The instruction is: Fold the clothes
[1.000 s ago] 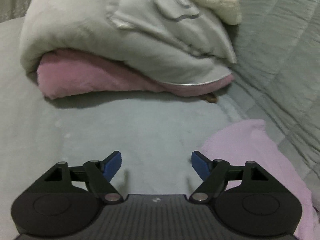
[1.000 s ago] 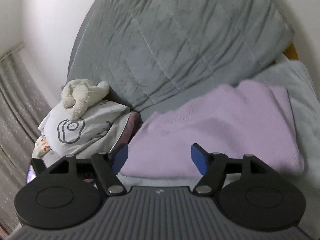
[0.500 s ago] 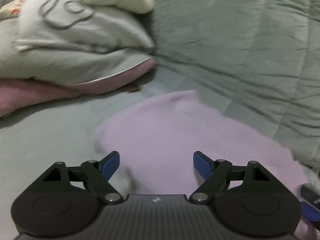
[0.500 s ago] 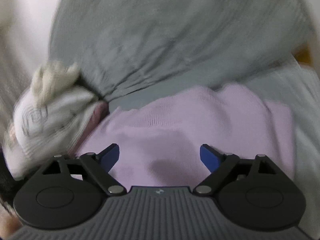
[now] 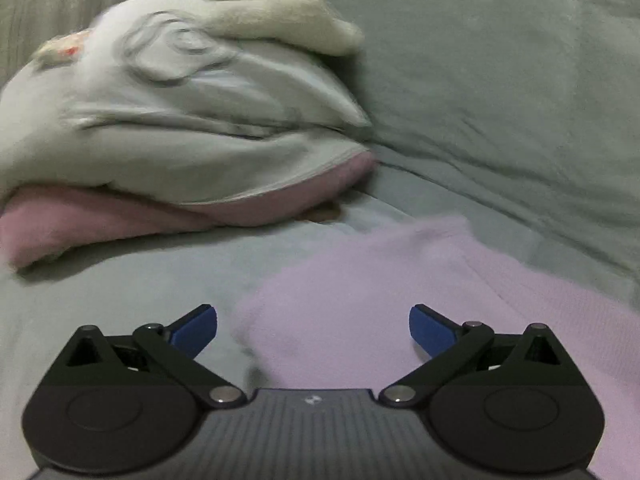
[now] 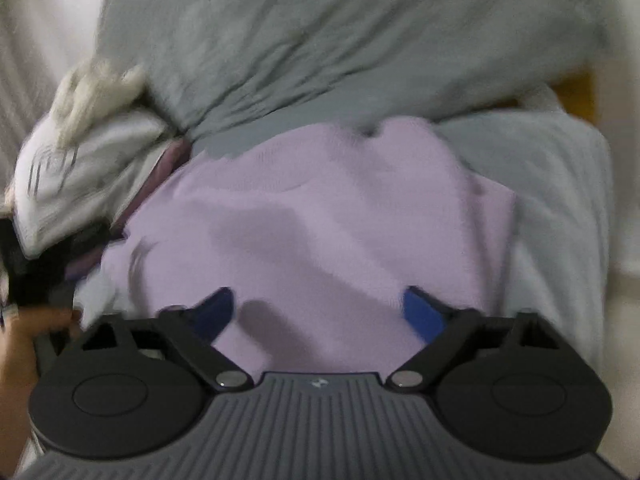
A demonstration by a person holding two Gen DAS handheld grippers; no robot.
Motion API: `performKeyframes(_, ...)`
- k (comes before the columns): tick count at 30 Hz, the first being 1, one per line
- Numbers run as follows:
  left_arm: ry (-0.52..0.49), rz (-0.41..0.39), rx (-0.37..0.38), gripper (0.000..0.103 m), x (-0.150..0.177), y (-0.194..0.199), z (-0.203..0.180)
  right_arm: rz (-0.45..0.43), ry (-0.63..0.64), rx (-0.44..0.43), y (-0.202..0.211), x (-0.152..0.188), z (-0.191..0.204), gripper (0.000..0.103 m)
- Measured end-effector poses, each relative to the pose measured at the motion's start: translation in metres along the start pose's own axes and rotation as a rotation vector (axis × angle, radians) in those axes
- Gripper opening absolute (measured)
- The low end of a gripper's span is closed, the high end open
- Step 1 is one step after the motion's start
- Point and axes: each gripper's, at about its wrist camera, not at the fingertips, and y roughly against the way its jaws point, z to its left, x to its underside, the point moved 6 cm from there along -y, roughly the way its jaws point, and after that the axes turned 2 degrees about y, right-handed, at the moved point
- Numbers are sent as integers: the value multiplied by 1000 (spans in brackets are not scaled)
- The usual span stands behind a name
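Observation:
A lilac knitted garment (image 6: 320,216) lies spread on the pale grey bed sheet (image 5: 132,292). Its near left corner (image 5: 360,304) shows in the left wrist view. My left gripper (image 5: 313,330) hovers just above that corner, its jaws wide and still opening, nothing between the blue pads. My right gripper (image 6: 318,310) hangs low over the garment's near edge. Its jaws are closing, with a gap left and no cloth pinched between the pads. At the left edge of the right wrist view, the left gripper's black body (image 6: 44,272) and a hand (image 6: 24,344) appear, blurred.
A white pillow with an egg print (image 5: 180,120) rests on a pink cushion (image 5: 100,220) at the back left, a cream plush toy (image 5: 280,12) on top. A grey quilted duvet (image 6: 340,40) is heaped behind the garment. The sheet's right edge (image 6: 580,220) drops away.
Both grippers have sunk closer to the lilac garment and swung toward it. The left jaws have widened; the right jaws opened wider, then narrowed again.

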Motion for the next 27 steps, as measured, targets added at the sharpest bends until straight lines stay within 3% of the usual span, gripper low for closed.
performKeyframes(1,-20,61,4,103,8,-11,1,-9,-18,12,1,0,-1,68)
performKeyframes(3,-21,57,32,103,8,-15,7,-20,-36,31,4,2,-2,68)
performKeyframes(6,8,58,12,103,-5,-15,16,-37,-71,64,8,-4,-1,70)
performKeyframes(8,12,19,-37,102,-11,-8,23,-65,-63,104,15,-9,2,81)
performKeyframes(9,-13,18,-57,102,-11,-5,26,-80,-49,125,20,-11,4,92)
performKeyframes(10,-43,30,-70,102,-10,-2,29,-96,-28,121,24,-11,10,94)
performKeyframes(13,-47,56,-76,102,0,12,45,-116,11,47,25,-8,35,99)
performKeyframes(17,-9,111,-116,102,33,44,82,3,126,-127,17,17,98,100)
performKeyframes(19,36,97,-131,102,53,78,110,74,225,-214,18,36,132,100)
performKeyframes(23,104,71,-237,102,91,147,168,174,505,-341,33,88,202,103)
performKeyframes(27,227,2,-347,102,130,238,245,258,634,-437,51,137,248,103)
